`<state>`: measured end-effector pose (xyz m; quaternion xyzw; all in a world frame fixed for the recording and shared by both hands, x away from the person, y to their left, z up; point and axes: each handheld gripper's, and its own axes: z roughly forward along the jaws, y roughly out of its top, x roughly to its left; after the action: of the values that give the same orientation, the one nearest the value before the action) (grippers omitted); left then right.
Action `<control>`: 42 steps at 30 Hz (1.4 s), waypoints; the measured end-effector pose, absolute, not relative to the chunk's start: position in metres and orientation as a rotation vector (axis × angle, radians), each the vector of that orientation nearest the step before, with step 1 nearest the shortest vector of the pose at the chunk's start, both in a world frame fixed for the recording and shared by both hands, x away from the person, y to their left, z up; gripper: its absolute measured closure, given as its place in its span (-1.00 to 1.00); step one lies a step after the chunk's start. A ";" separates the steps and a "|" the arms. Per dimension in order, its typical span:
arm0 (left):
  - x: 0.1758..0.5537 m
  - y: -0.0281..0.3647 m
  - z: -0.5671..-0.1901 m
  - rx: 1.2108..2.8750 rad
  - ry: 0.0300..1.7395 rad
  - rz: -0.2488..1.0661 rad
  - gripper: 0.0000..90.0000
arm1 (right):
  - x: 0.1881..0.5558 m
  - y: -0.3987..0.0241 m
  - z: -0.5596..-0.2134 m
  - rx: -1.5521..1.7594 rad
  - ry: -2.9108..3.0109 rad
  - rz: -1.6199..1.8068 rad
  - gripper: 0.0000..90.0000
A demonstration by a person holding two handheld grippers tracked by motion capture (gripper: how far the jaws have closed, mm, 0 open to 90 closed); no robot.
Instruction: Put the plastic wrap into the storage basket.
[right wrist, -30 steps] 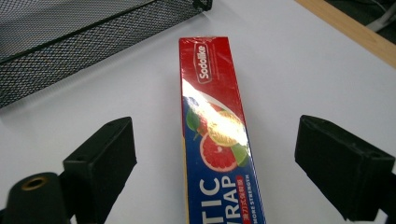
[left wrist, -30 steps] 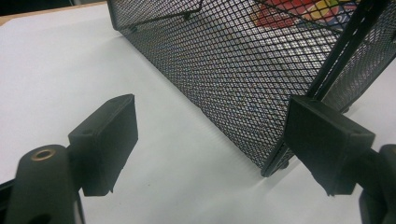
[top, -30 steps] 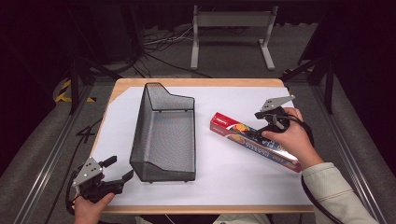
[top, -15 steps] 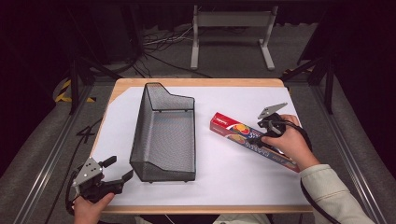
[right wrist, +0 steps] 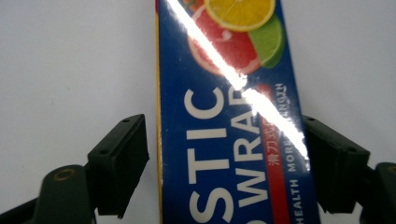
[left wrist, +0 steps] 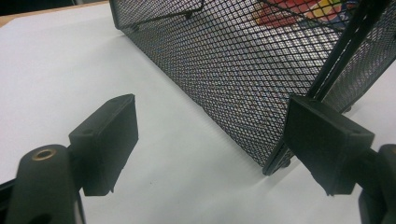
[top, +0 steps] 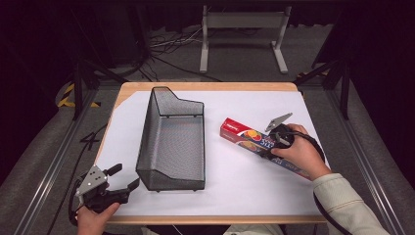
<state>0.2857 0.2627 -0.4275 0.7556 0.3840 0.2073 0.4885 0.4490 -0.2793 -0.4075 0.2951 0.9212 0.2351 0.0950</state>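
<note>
The plastic wrap box [top: 262, 147], lettered "WRAP" [right wrist: 233, 154], lies on your table's white sheet [top: 254, 191], right of the mesh basket [top: 171, 142]. Your right gripper [top: 272, 145] straddles it, jaws closing, one pad not yet touching; your left gripper [top: 117, 183] gapes wide. Dark room beyond.

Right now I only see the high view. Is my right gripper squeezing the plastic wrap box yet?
Observer: Not yet. In the right gripper view the plastic wrap box lies between the right gripper's jaws, which have just been closing, but a sliver of white sheet shows beside one pad.
Operator: What's written there?
Observer: Big white letters, "STIC WRA", under citrus slices.
Operator: And my other hand?
Observer: The left gripper is open on nothing, aimed at the mesh basket's bottom corner.
</note>
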 end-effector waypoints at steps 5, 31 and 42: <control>0.286 0.262 -0.428 1.837 0.932 0.501 -0.57 | 0.451 -0.277 -0.410 0.826 2.784 0.638 -0.39; 0.286 0.264 -0.428 1.831 0.933 0.500 -0.57 | 0.451 -0.276 -0.408 0.840 2.780 0.620 -0.10; 0.286 0.263 -0.427 1.829 0.934 0.503 -0.58 | 0.443 -0.272 -0.379 0.844 2.719 0.734 -0.10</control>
<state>0.2859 0.2632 -0.4274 0.7533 0.3846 0.2073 0.4915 0.4433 -0.2716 -0.3789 0.2856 0.9201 0.2483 0.1005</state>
